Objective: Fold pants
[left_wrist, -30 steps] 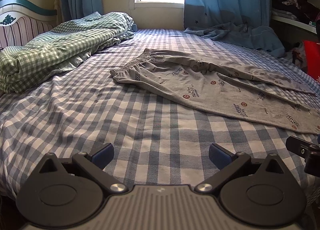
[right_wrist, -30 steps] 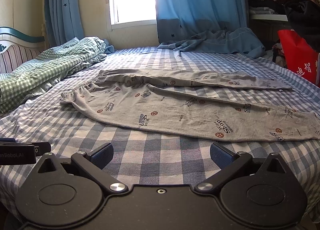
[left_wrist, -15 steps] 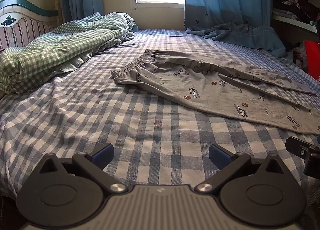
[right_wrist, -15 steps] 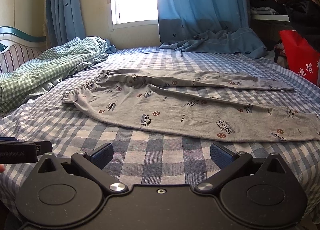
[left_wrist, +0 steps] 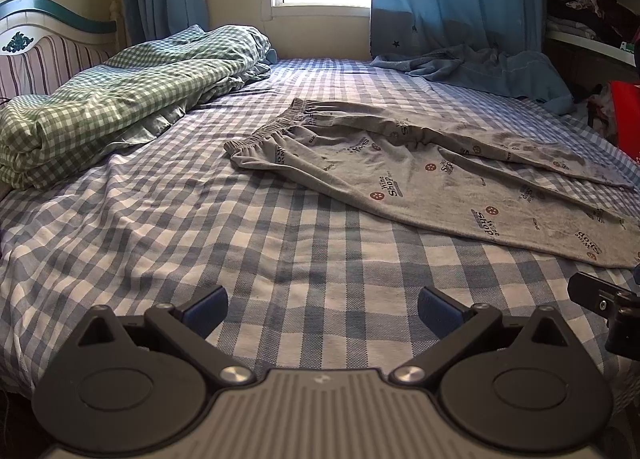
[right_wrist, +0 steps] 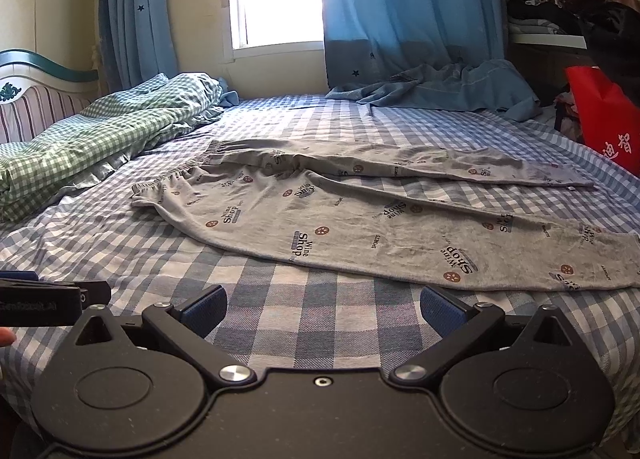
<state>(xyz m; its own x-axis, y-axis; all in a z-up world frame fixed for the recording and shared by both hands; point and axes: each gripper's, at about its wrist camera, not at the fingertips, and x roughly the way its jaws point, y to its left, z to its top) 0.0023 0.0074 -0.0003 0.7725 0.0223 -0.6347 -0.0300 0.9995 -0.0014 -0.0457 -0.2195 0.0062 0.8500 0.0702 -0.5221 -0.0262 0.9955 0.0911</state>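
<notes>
Grey printed pants [left_wrist: 400,175] lie flat on the blue checked bed sheet [left_wrist: 160,227], waistband to the left, both legs spread out to the right. They also show in the right wrist view [right_wrist: 360,215]. My left gripper [left_wrist: 322,305] is open and empty, above the sheet near the bed's front edge, short of the pants. My right gripper [right_wrist: 323,305] is open and empty, close to the near edge of the front leg. The right gripper's side shows at the right edge of the left wrist view [left_wrist: 608,303]; the left gripper's side [right_wrist: 44,301] shows at the left edge of the right wrist view.
A rolled green checked duvet [left_wrist: 104,107] lies along the left by the headboard [left_wrist: 40,47]. A blue cloth [left_wrist: 480,71] is bunched at the far side under the curtain. A red bag [right_wrist: 604,119] and shelves of clothes [right_wrist: 568,15] stand at the right.
Both grippers have moved slightly forward towards the pants. Both stay open and empty. The pants have not moved.
</notes>
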